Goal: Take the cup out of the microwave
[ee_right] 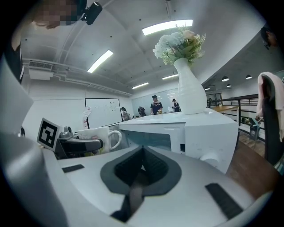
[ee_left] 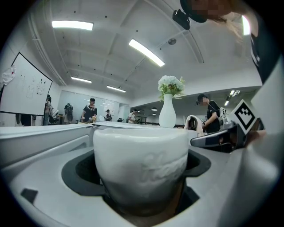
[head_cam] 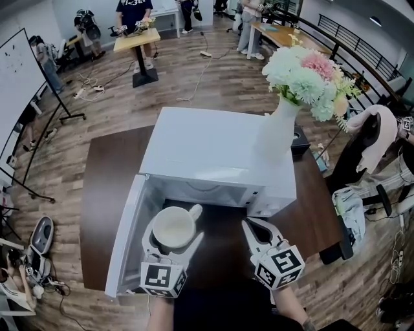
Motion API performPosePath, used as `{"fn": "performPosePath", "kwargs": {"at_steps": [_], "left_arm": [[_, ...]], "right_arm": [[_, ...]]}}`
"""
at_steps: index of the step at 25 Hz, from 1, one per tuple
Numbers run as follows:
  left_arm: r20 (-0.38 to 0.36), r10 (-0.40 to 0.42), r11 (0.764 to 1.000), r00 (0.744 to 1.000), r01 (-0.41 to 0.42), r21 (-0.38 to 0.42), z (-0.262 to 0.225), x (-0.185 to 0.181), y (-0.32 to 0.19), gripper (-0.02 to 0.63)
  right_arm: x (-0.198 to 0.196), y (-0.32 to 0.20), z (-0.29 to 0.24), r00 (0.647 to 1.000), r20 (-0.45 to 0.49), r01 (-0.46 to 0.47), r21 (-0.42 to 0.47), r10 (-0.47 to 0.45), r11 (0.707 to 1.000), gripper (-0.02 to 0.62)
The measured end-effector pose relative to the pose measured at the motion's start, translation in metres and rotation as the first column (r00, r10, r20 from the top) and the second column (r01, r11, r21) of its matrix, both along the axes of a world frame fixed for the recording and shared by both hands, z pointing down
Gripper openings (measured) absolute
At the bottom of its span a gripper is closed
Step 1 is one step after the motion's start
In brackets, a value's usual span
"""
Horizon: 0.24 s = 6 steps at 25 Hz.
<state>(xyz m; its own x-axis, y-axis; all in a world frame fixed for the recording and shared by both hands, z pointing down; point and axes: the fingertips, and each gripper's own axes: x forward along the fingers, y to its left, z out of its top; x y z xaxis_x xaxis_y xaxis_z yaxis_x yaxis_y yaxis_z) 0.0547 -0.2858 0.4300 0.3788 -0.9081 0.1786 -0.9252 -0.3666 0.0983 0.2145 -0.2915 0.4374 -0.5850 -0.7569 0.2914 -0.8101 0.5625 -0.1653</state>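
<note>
Ahead of you a white vase (head_cam: 279, 132) stands upright holding pale flowers (head_cam: 307, 74), the dark counter (head_cam: 110, 194) spreads below it, a whiteboard (head_cam: 19, 77) stands off to your left on the wooden floor (head_cam: 213, 84), and people (head_cam: 132, 11) gather well behind.

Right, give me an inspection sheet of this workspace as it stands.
Surface: dark brown table, carrying the microwave.
Job's things: white microwave, its door swung open to the left; white cup upright, in front of the cavity.
Clutter: white vase of flowers on top of the microwave; a dark object by the microwave's right rear.
Grippers: left gripper shut on the cup; right gripper shut, empty, beside it.
Cables: one cable trails over the wooden floor beyond the table.
Surroundings: whiteboard, another table, people standing, a railing.
</note>
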Motion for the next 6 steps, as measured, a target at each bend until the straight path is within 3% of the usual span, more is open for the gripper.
{"fn": "performPosePath", "kwargs": {"at_steps": [6], "left_arm": [[0.008, 0.005, 1.000, 1.000, -0.005, -0.005, 0.0057, 0.0043, -0.0011, 0.505]], "right_arm": [[-0.0009, 0.0055, 0.0038, 1.000, 0.003, 0.003, -0.012, -0.003, 1.000, -0.006]]}}
